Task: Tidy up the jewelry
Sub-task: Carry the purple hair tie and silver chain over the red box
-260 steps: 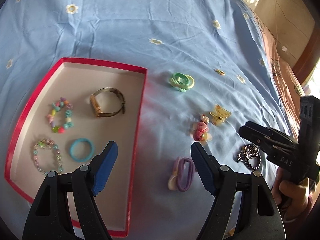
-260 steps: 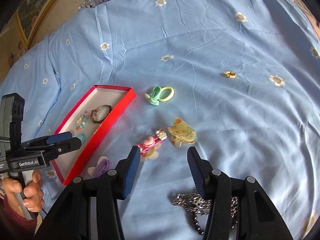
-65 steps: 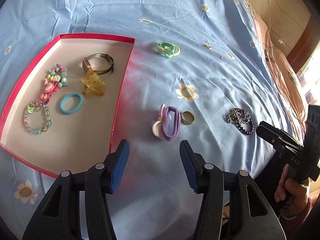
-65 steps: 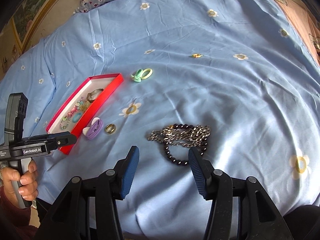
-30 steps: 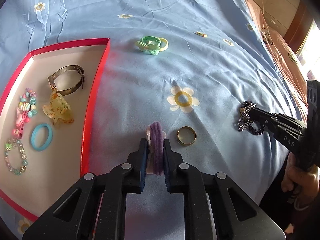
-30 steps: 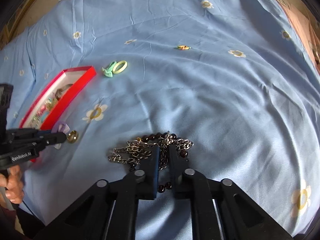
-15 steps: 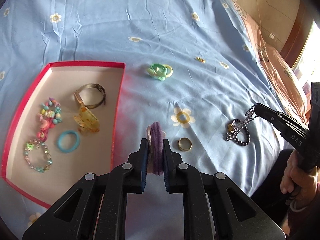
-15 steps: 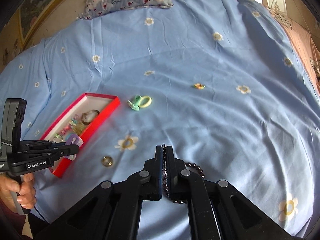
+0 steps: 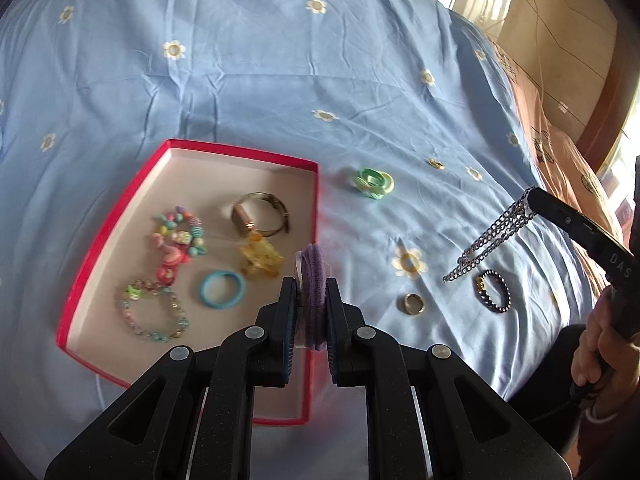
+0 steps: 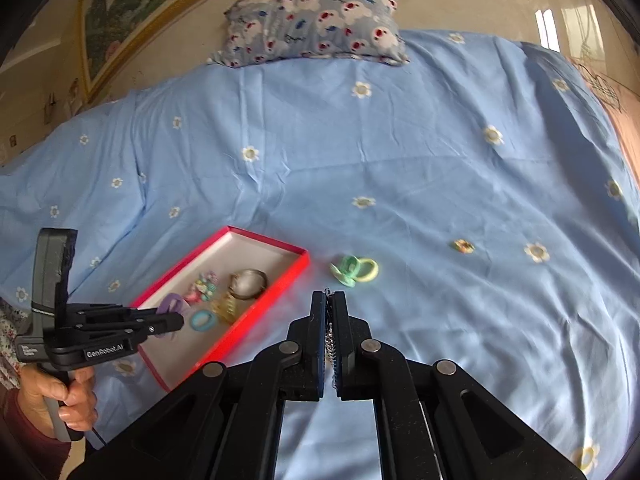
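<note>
Both claws are clamped on cargo bound for the red tray point(image 9: 132, 200): the left gripper point(image 9: 311, 304) pinches the purple hair tie point(image 9: 314, 276) above the tray's near edge, while the right gripper point(image 10: 329, 320) dangles the silver chain point(image 9: 492, 236) above the bedsheet point(image 9: 280, 60).

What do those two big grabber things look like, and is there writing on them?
Both are black plastic. The left gripper has two forked arms with silver rivets and blue finger pads, and "GenRobot.AI" in white on its side. The right gripper looks the same and has "DAS" on its side. A dark cable trails below each handle.
</note>
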Tool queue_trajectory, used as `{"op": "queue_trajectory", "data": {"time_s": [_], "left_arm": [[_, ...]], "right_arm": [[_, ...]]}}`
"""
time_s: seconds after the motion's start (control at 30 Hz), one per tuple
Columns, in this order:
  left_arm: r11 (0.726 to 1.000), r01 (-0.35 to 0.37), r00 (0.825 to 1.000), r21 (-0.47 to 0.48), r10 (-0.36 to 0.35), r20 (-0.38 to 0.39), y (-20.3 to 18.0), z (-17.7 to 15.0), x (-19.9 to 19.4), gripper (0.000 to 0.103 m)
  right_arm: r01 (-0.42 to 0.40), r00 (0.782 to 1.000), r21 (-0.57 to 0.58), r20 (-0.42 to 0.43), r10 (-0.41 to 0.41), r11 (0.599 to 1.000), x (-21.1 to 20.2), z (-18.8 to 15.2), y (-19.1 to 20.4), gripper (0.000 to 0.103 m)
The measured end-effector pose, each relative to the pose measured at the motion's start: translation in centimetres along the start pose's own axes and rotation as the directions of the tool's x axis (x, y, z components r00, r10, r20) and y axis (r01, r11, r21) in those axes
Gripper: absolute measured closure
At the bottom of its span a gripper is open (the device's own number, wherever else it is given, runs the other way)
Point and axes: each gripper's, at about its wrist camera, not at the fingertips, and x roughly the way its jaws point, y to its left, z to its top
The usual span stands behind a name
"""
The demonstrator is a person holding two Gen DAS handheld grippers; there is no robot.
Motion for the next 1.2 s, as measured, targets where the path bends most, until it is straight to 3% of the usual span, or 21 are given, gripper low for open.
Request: {"op": "queue_trajectory", "data": {"time_s": [0.33,0.73,1.2], "left_arm": [[0.996,-0.05,0.999,-0.071,0.05,0.003,4.1,-0.7,-1.0,0.092],[0.988,-0.087,0.996,-0.129,0.087,-0.011,7.7,-1.4,-1.3,0.092],[0.976,-0.121,0.991,-0.18,0.109,-0.075,11.3,-2.9,0.9,0.092]], "right_arm": [[-0.139,0.99,-0.04,-0.01,0.139,0.989,2.6,1.6,5.0,0.101],[-0.297,0.954,-0.074,-0.076,0.291,0.952,5.8,1.9,10.7,0.101],[-0.355,0.926,-0.076,-0.162,0.34,0.932,9.9,1.0,13.9,0.101]]}}
